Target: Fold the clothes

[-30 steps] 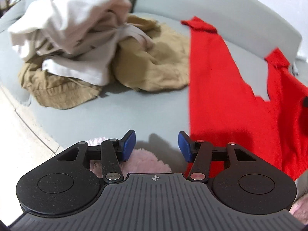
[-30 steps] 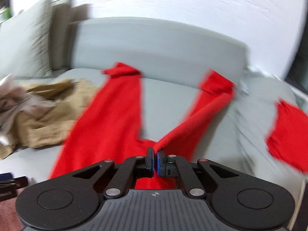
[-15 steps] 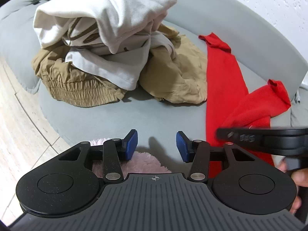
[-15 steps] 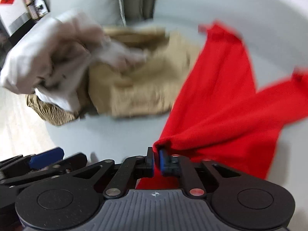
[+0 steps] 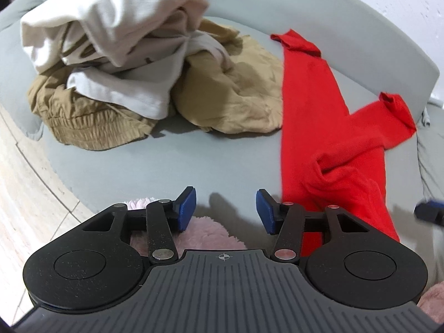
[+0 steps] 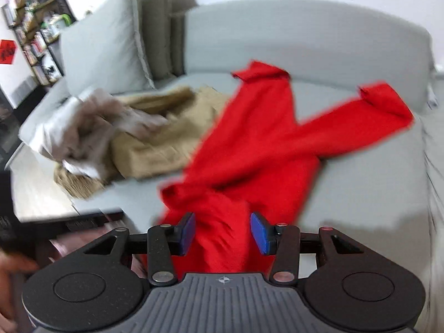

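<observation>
A red garment lies on the grey sofa seat, one long part folded across the other with a bunched fold near the front. My left gripper hovers open over bare seat just left of it, nothing between its fingers. In the right wrist view the same red garment spreads ahead. My right gripper is opening, and the bunched red cloth lies under and between its jaws without the pads pressing on it. One blue fingertip of the right gripper shows at the right edge of the left wrist view.
A heap of white clothes on tan clothes lies left of the red garment. A pink fluffy thing sits under my left gripper. Pale floor is at the left. Cushions and shelves stand behind.
My right gripper carried a red fold over toward the left, then opened and let it go, so that part now lies across the garment. The left gripper stayed open and barely moved.
</observation>
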A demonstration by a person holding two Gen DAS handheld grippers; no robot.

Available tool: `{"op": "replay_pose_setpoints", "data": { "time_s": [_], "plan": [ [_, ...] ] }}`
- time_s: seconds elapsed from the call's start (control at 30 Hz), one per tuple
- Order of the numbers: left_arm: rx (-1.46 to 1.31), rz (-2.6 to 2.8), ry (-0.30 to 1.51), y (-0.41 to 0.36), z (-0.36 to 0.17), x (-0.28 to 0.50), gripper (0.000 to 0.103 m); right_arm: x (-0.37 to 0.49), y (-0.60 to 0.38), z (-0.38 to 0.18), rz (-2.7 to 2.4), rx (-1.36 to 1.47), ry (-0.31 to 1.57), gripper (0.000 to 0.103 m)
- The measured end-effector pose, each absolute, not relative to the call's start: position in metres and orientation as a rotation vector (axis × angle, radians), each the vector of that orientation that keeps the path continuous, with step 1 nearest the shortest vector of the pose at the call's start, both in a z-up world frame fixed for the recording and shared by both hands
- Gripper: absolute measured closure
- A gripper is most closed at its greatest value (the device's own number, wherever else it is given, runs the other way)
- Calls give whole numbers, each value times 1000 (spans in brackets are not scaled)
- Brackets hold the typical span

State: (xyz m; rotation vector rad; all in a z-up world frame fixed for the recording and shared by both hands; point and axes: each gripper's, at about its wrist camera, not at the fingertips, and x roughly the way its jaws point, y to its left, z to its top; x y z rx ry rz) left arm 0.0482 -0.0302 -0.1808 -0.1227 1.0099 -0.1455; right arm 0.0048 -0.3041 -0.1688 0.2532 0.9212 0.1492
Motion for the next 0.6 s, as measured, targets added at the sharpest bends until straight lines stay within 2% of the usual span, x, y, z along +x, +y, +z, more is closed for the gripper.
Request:
{"op": "replay_pose_setpoints", "data": {
  "time_s": [0.33,0.5,0.6],
  "plan": [
    [-61,-140,1015,-40,-179,41,49,44,-298,-226,135,223,905,60],
    [-33,-131,1018,-43,-180,42,49,55,-277,-245,150,39,941,62],
    [-24,-127,1021,-44,-181,44,49,49,-261,-242,174,-108,905,69]
  ]
}}
